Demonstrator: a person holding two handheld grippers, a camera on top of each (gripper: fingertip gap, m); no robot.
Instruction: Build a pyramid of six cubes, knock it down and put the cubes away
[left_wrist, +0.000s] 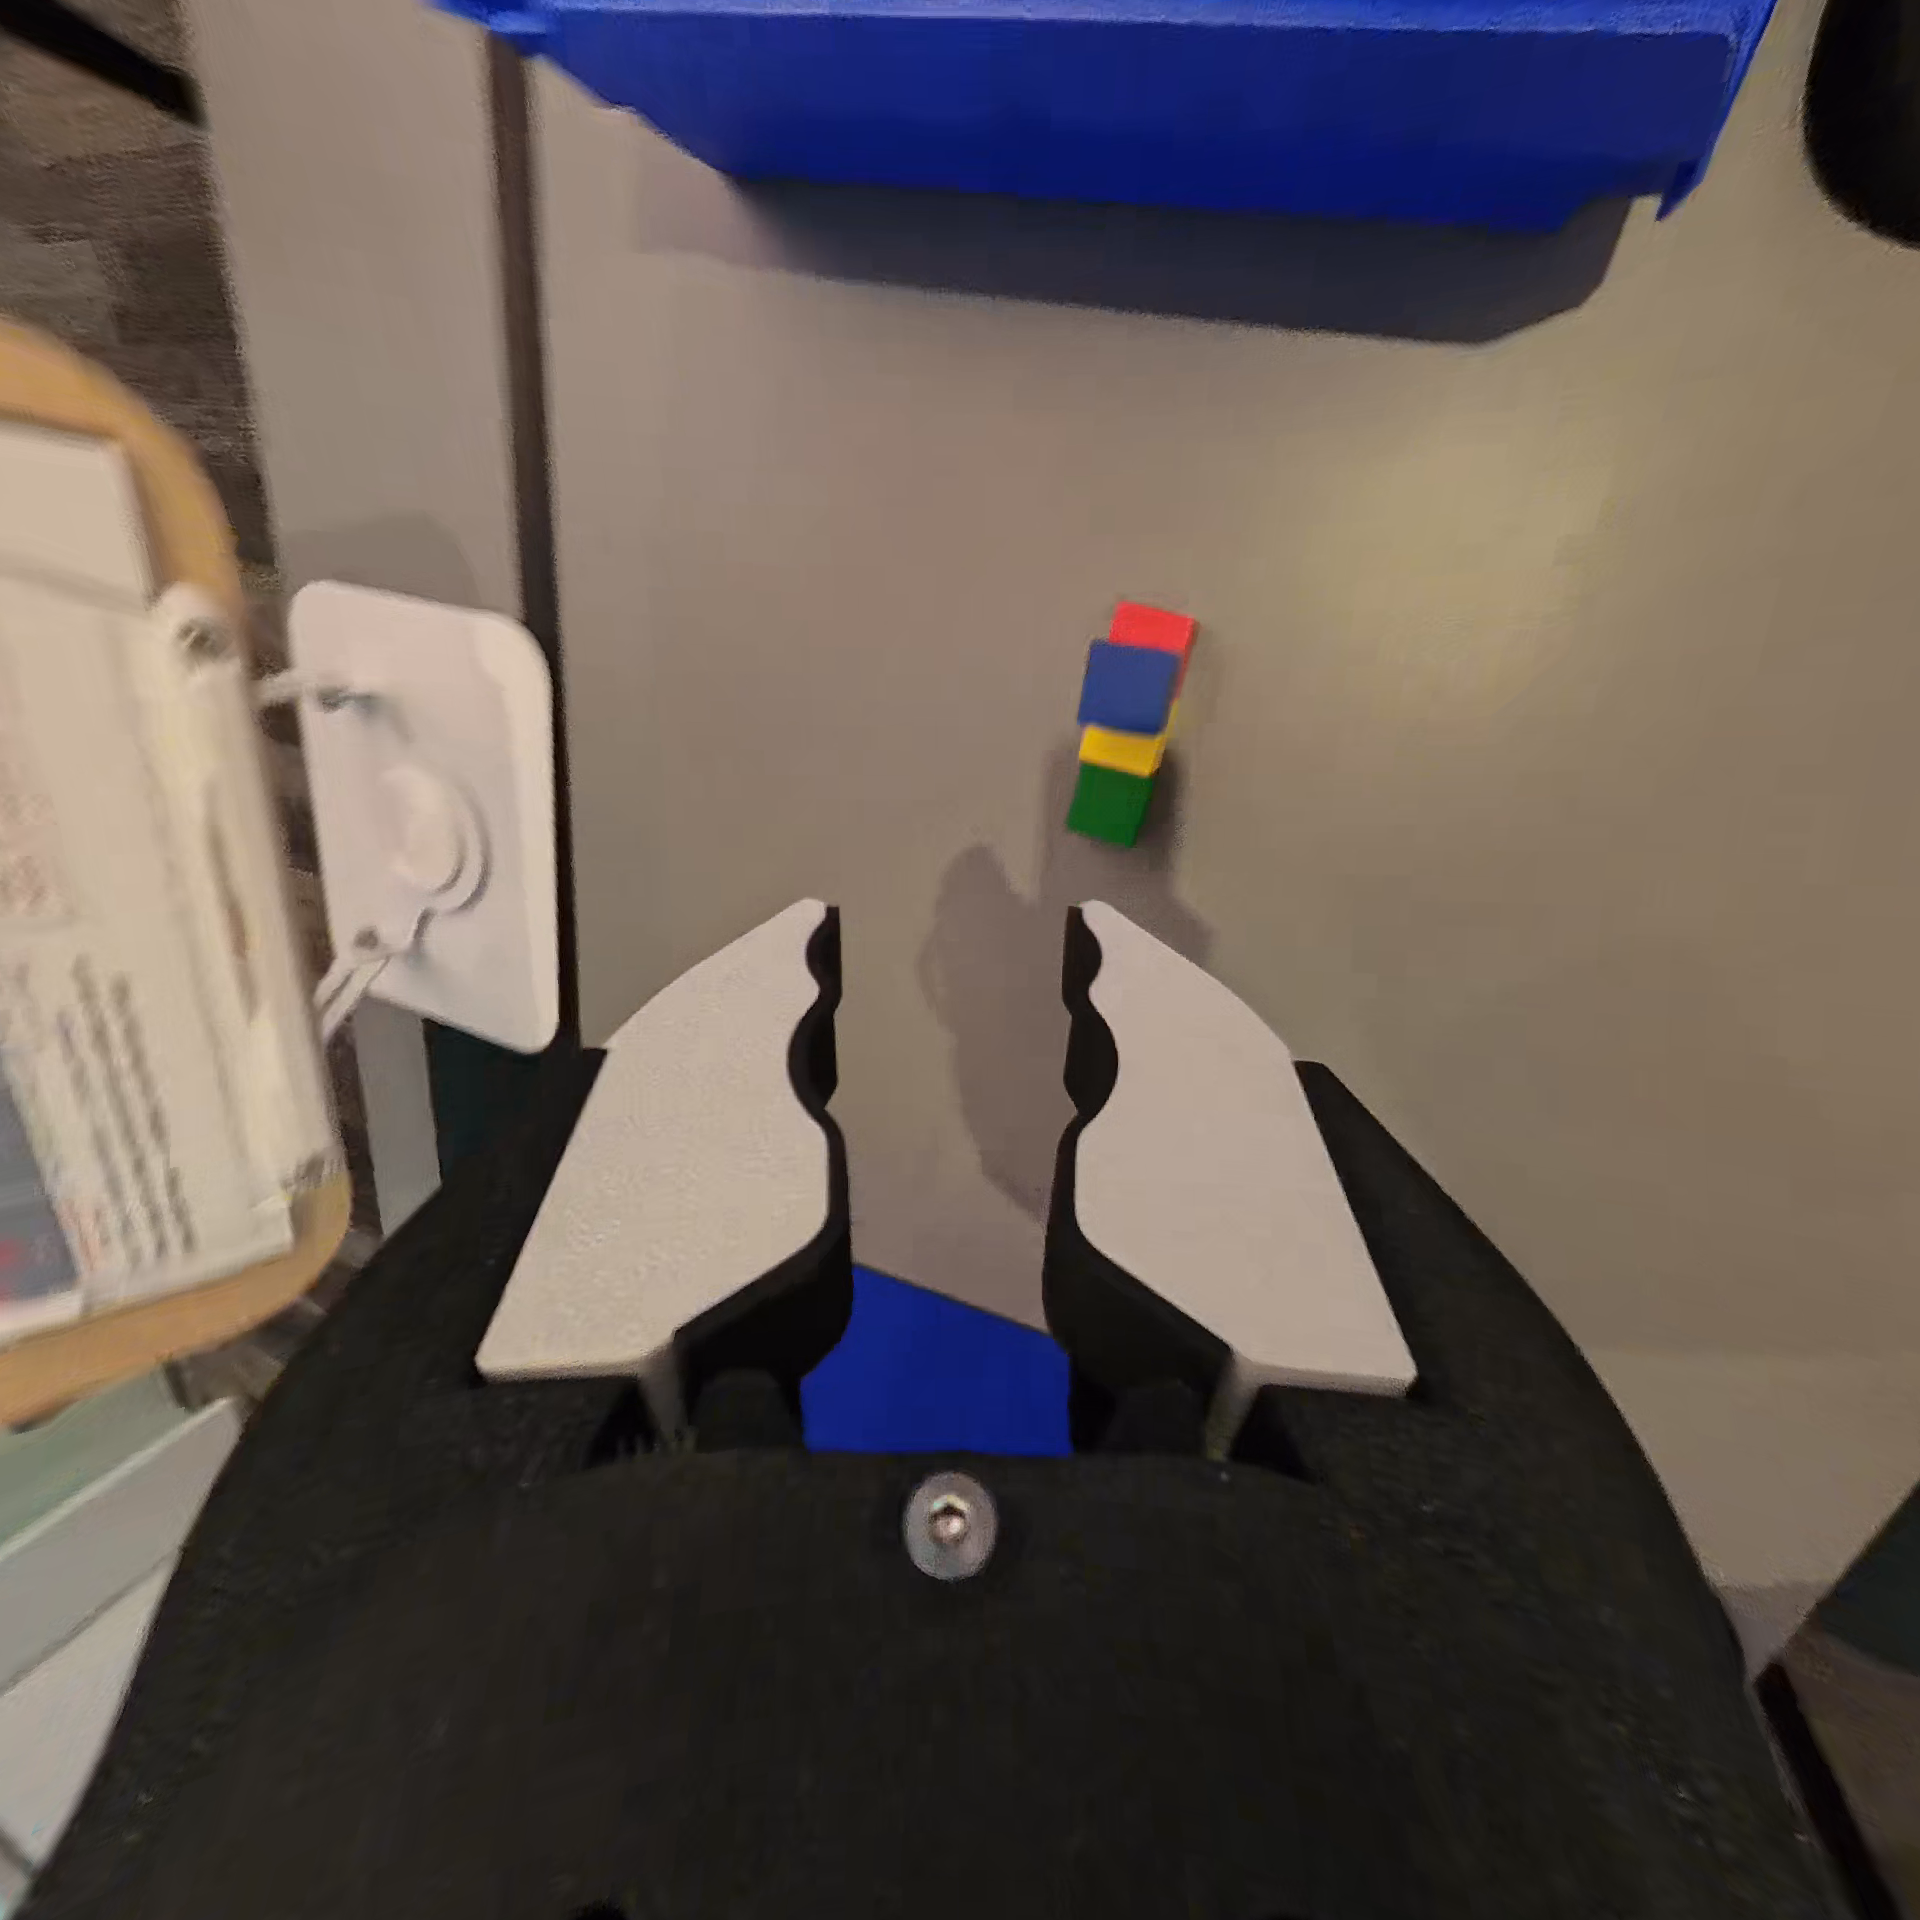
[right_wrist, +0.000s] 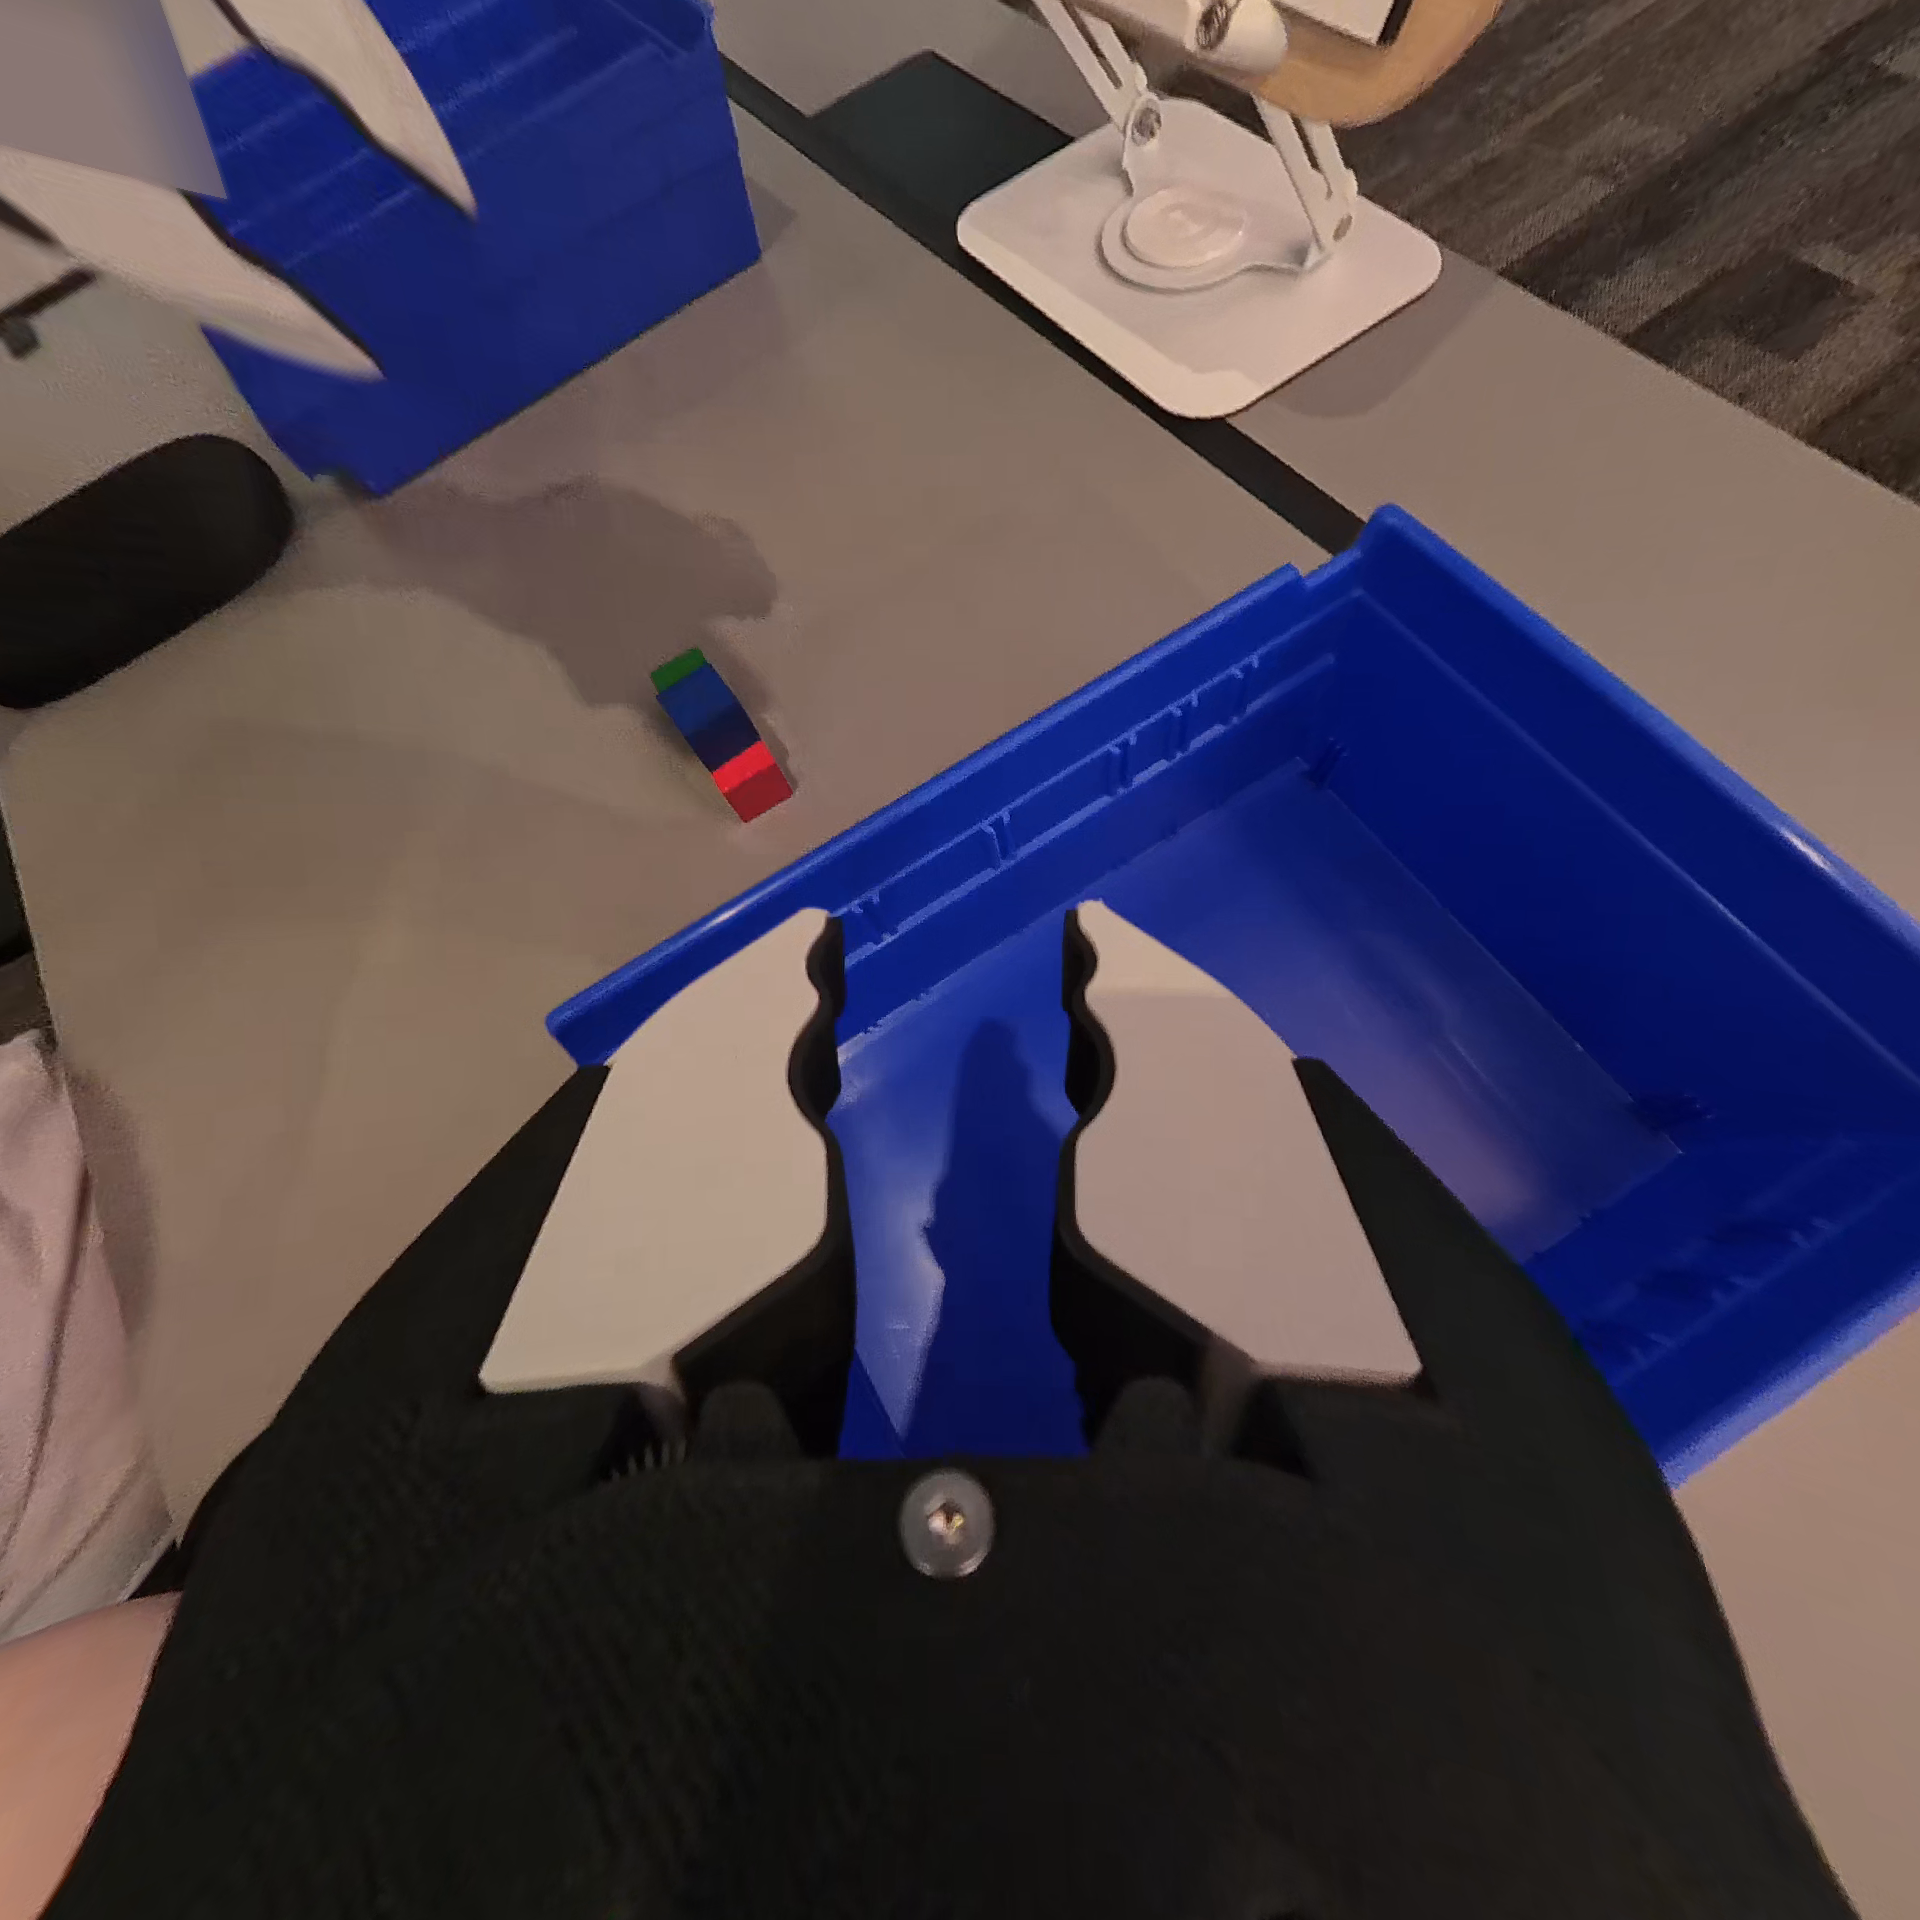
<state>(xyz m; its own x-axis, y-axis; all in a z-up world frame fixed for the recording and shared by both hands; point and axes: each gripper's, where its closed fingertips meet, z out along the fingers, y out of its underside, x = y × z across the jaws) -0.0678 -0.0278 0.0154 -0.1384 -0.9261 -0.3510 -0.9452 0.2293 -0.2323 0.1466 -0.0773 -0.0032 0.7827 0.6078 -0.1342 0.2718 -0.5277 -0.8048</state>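
Note:
A short row of small cubes lies on the grey table: red, yellow and green, with a blue cube that looks to sit on top. My left gripper is open and holds nothing, a little short of the green cube. In the right wrist view the cubes lie left of a blue bin. My right gripper is open and holds nothing over this bin's near end. No cubes show on the bin floor in view. The left gripper shows at top left.
A second blue bin stands behind the left gripper. A corner of it shows under my left fingers. The other bin fills the top of the left view. A white stand base sits beyond a table seam. A black roll lies at left. Left tips to right tips: about 25 centimeters.

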